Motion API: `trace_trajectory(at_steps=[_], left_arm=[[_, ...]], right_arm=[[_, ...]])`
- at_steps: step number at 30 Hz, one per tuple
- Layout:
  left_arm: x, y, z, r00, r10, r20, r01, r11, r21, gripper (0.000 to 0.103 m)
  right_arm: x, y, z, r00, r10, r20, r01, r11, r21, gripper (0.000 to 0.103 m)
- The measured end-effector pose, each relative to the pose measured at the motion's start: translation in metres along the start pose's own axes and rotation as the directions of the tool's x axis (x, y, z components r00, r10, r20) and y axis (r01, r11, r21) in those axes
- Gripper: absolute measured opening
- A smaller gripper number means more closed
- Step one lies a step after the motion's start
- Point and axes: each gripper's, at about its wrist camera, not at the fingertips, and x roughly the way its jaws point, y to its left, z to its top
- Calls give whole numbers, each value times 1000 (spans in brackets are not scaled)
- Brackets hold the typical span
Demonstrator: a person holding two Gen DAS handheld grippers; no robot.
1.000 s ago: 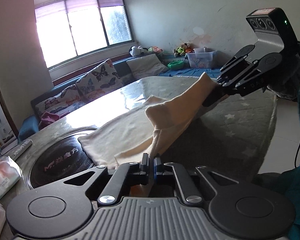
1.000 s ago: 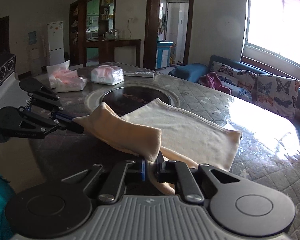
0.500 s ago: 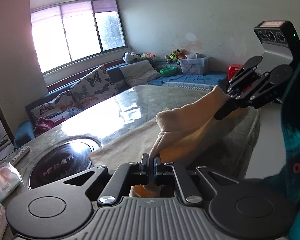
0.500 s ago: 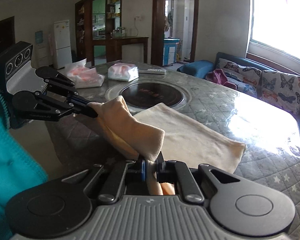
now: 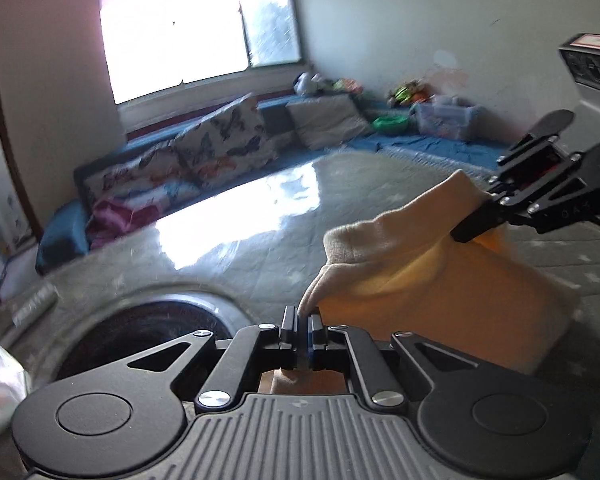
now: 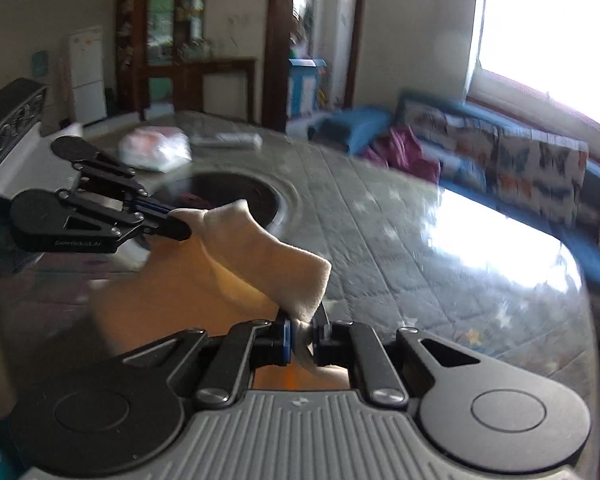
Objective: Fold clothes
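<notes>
Above the table (image 5: pixel 260 240), cream cloth (image 5: pixel 420 264) is hanging between both grippers.
Left gripper (image 5: pixel 303 322) and right gripper (image 6: pixel 302 330) are pinching its upper corners (soft, light, sagging); corner grips are suiting it.

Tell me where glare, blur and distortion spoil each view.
Left wrist view: the window is blown out white, its glare mirrored on the table; sofa and toys are smeared. Right wrist view: motion blur softens the room, glare washes the table's right side, and the fisheye bends the walls. The cloth stays fairly sharp.

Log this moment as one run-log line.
left gripper: shut on cream fleece garment | right gripper: shut on it | garment lifted above quilted table
</notes>
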Motion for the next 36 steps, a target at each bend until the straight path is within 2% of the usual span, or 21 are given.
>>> trace_trajectory(at_steps=[2,5,6,7,9,12,14,16,19,22,26,30,34,36], left_arm=[[20,4,-4,999,21,-28,-22,999,-36,6],[37,10,-10,998,34,-54,-38,997,-69,9],[39,9,-11,998,40,-57,-43,997,-69,11],[39,8,-11,997,45,-56,-49,996,-70,12],[36,9,-10,997,58,-53,-62,995,-75,18],[26,9,-7,995,86,-44,-90,991,-103,19],[19,10,-3,994,102,-32,-105,986,-128,18],[12,5,3,997,80,-7,-80,987,-139,18],[13,-8,14,1000,12,7,-11,993,-120,16],[28,-13,19,999,-40,-26,36,992,-121,16],[53,-6,17,996,-41,-76,27,984,-176,16],[62,-2,17,995,-33,-96,13,979,-204,18],[60,-4,15,996,-21,-91,3,980,-197,18],[60,-5,14,996,-17,-90,-1,981,-194,18]], right_arm=[[34,-11,-5,998,-12,-56,15,999,45,9],[61,-22,-20,997,-42,-69,51,990,132,12],[63,-24,-22,997,-47,-69,57,988,146,21],[68,-28,-28,995,-75,-63,86,979,183,25],[64,-35,-32,995,-87,-47,96,965,243,29],[54,-42,-35,993,-118,-22,119,948,295,31],[43,-43,-32,990,-143,0,137,948,287,31],[37,-43,-26,992,-130,11,120,947,297,30],[38,-42,-19,998,-54,19,44,942,333,28],[54,-36,-15,998,-56,-21,60,939,339,27],[71,-40,-17,997,-57,-56,74,919,387,23],[80,-37,-17,995,-78,-69,98,923,373,20],[84,-20,-18,988,-139,-66,151,958,243,20],[80,-16,-19,988,-149,-51,156,962,222,20]])
